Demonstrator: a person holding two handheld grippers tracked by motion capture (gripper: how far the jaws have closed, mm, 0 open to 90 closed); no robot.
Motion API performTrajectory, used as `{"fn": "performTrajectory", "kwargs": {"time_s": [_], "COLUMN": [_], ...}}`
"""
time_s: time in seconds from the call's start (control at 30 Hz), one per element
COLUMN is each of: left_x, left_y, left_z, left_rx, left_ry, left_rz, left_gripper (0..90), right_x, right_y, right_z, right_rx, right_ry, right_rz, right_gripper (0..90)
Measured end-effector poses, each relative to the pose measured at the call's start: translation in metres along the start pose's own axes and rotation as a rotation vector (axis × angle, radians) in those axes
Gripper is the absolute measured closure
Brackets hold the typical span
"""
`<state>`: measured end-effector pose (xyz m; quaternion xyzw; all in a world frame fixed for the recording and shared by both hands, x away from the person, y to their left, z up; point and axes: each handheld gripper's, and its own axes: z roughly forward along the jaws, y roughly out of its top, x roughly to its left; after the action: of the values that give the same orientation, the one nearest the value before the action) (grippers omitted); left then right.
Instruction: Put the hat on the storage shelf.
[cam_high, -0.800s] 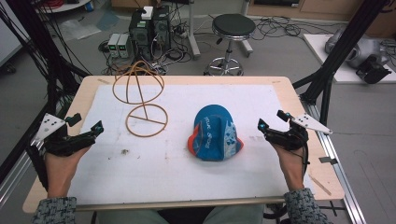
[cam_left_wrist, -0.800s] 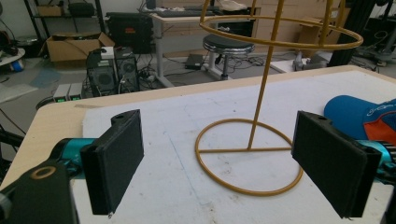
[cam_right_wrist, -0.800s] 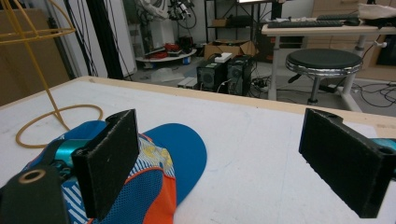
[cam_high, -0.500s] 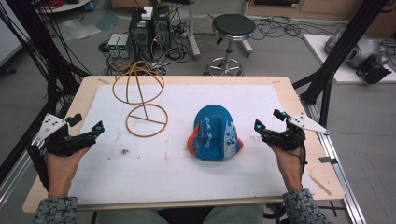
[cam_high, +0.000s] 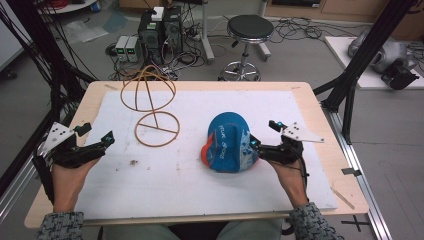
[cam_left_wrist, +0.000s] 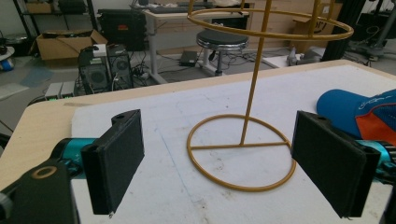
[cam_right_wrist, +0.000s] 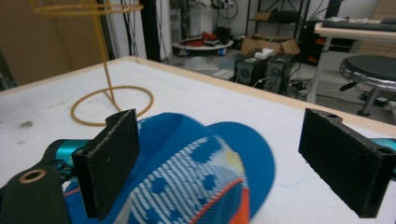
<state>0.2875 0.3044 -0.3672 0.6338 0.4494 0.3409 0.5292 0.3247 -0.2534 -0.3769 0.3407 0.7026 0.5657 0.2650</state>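
Observation:
A blue cap with white and orange panels lies on the white mat, right of centre. My right gripper is at the cap's right edge. In the right gripper view it stands open, with the cap low between its jaws and the pads clear of it. A yellow wire stand stands upright at the back left, seen close in the left gripper view. My left gripper rests open near the table's left edge, with nothing between its jaws.
The wooden table's edge frames the mat. Black frame posts rise at both sides. Behind the table on the floor are a stool, computer boxes and cables.
My right gripper has moved left, up to the cap's right edge. The left gripper, cap and stand have stayed put.

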Motion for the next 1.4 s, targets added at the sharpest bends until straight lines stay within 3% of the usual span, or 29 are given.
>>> {"fn": "performTrajectory", "kwargs": {"time_s": [0.07, 0.17, 0.37, 0.53, 1.07, 1.4], "left_x": [0.000, 0.000, -0.001, -0.002, -0.001, -0.002], "left_y": [0.001, 0.002, 0.003, 0.003, 0.003, 0.002], "left_z": [-0.001, -0.001, -0.001, -0.001, 0.000, 0.001], "left_rx": [-0.006, -0.016, -0.018, -0.017, -0.015, -0.012], "left_ry": [-0.001, -0.004, -0.012, -0.018, -0.023, -0.028], "left_rz": [-0.003, -0.009, -0.010, -0.009, -0.010, -0.012], "left_gripper": [17.5, 17.5, 17.5, 17.6, 18.0, 18.0], "right_x": [0.006, 0.016, 0.026, 0.026, 0.027, 0.026], "right_y": [-0.002, -0.005, -0.009, -0.010, -0.008, 0.000], "right_z": [0.007, 0.020, 0.035, 0.037, 0.059, 0.070], "right_rx": [0.030, 0.072, 0.093, 0.097, 0.131, 0.193], "right_ry": [0.008, -0.003, -0.024, -0.044, -0.007, 0.010], "right_rz": [0.003, -0.035, -0.077, -0.084, -0.124, -0.165], "right_gripper": [13.0, 14.6, 16.8, 24.0, 38.1, 57.5]}}
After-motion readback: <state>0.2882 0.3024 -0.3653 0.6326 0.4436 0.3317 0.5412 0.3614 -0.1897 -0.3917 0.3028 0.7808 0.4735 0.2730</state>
